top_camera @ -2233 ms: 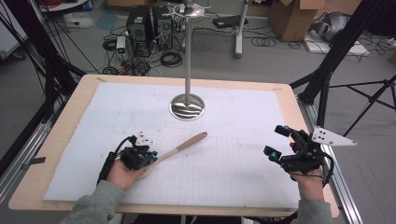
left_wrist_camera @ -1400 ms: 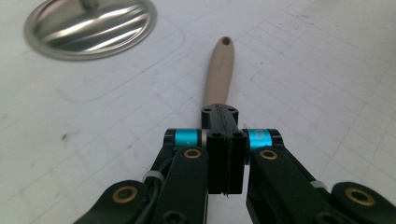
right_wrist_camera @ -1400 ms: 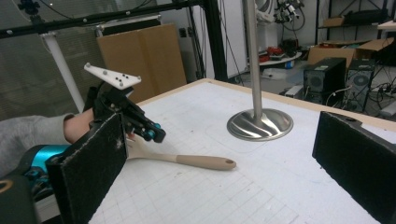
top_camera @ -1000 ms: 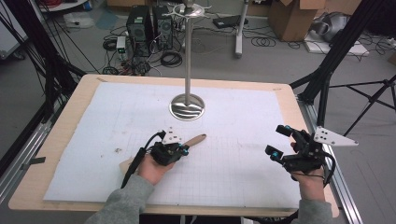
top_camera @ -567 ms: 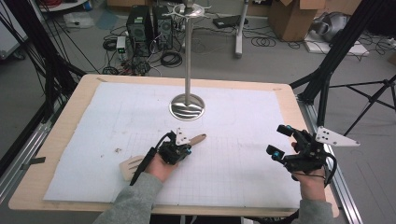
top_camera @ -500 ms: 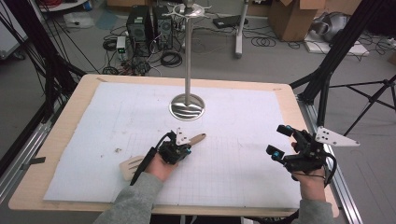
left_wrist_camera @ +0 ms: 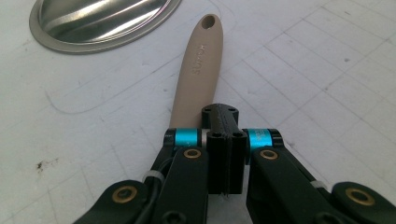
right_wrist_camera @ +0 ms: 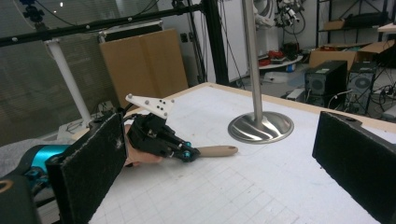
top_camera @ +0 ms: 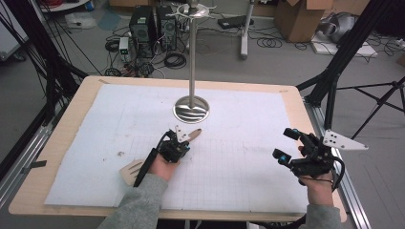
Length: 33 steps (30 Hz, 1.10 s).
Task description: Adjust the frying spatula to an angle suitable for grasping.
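A white gridded sheet covers the wooden surface [top_camera: 67, 143]; cables and boxes crowd the floor behind. A metal stand [top_camera: 191, 107] rises center-frame. The left claw [top_camera: 179, 145] grips the beige spatula [top_camera: 131, 170] lying lower left of the stand; the right claw [top_camera: 289, 145] gapes empty at right.

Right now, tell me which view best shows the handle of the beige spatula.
The left gripper view: the beige spatula handle runs close and sharp from the shut left gripper, hanging hole visible. The high view shows its tip small; the right gripper view shows it side-on.
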Each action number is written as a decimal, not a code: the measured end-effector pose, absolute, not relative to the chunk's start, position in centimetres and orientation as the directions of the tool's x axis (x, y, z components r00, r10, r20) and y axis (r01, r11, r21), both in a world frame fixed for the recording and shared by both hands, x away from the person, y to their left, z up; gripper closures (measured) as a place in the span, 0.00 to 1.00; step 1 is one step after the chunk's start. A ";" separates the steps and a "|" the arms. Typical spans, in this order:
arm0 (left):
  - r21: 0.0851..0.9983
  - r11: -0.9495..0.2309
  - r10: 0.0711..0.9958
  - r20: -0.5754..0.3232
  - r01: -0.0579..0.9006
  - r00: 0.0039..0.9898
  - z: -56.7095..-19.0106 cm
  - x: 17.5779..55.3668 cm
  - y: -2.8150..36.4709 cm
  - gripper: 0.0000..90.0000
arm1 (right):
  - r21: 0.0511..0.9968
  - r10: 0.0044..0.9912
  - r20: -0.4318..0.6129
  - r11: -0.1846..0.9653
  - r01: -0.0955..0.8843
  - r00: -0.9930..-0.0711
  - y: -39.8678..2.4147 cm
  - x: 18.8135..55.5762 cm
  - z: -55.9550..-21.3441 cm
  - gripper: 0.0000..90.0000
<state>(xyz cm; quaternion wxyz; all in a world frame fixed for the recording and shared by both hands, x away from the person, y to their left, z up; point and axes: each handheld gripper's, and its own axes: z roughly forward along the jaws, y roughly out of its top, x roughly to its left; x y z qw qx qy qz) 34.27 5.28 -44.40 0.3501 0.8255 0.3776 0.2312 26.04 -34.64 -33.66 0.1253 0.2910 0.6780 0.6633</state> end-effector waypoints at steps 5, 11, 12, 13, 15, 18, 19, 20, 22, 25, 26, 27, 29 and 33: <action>0.740 -0.469 0.807 0.137 0.482 0.575 -44.3 34.8 6.7 1.00 | 0.973 0.562 0.217 -0.054 0.226 -0.798 -34.9 25.9 -33.6 0.02; 0.732 -0.482 0.807 0.157 0.481 0.570 -44.2 35.1 7.6 1.00 | 0.974 0.563 0.212 -0.052 0.222 -0.799 -34.8 26.0 -33.7 0.02; 0.733 -0.480 0.809 0.158 0.481 0.567 -44.3 35.1 7.7 1.00 | 0.974 0.562 0.212 -0.051 0.222 -0.799 -34.8 25.9 -33.7 0.02; 0.734 -0.475 0.812 0.153 0.486 0.563 -44.2 35.1 7.9 1.00 | 0.974 0.562 0.212 -0.052 0.222 -0.800 -34.8 25.9 -33.7 0.02; 0.735 -0.466 0.817 0.145 0.492 0.558 -44.2 35.2 8.0 1.00 | 0.972 0.562 0.216 -0.049 0.228 -0.799 -34.8 25.9 -33.7 0.02; 0.744 -0.452 0.818 0.125 0.492 0.562 -44.2 35.0 8.2 1.00 | 0.973 0.562 0.214 -0.048 0.226 -0.799 -34.7 25.9 -33.7 0.02; 0.751 -0.447 0.816 0.119 0.486 0.566 -44.0 34.8 8.3 1.00 | 0.973 0.562 0.214 -0.049 0.227 -0.799 -34.7 26.0 -33.7 0.02; 0.765 -0.438 0.811 0.108 0.473 0.575 -43.4 34.3 8.5 1.00 | 0.974 0.563 0.210 -0.048 0.222 -0.800 -34.7 26.0 -33.7 0.02; 0.779 -0.432 0.806 0.106 0.455 0.583 -42.5 33.6 8.8 1.00 | 0.972 0.564 0.217 -0.050 0.229 -0.797 -34.7 26.1 -33.7 0.02; 0.792 -0.417 0.797 0.083 0.446 0.598 -41.5 32.9 9.5 1.00 | 0.973 0.564 0.214 -0.049 0.227 -0.798 -34.7 26.1 -33.7 0.02; 0.801 -0.401 0.794 0.062 0.444 0.605 -41.1 32.5 9.8 1.00 | 0.972 0.562 0.215 -0.046 0.229 -0.799 -34.6 26.1 -33.7 0.02; 0.810 -0.388 0.791 0.048 0.440 0.610 -40.6 32.2 10.3 1.00 | 0.973 0.562 0.214 -0.046 0.228 -0.799 -34.5 26.1 -33.7 0.02; 0.827 -0.370 0.780 0.030 0.423 0.625 -39.8 31.5 11.0 1.00 | 0.972 0.561 0.214 -0.041 0.231 -0.800 -34.4 26.1 -33.7 0.02; 0.849 -0.367 0.748 0.026 0.381 0.663 -38.2 30.3 12.9 1.00 | 0.973 0.561 0.209 -0.039 0.226 -0.801 -34.3 26.3 -33.7 0.02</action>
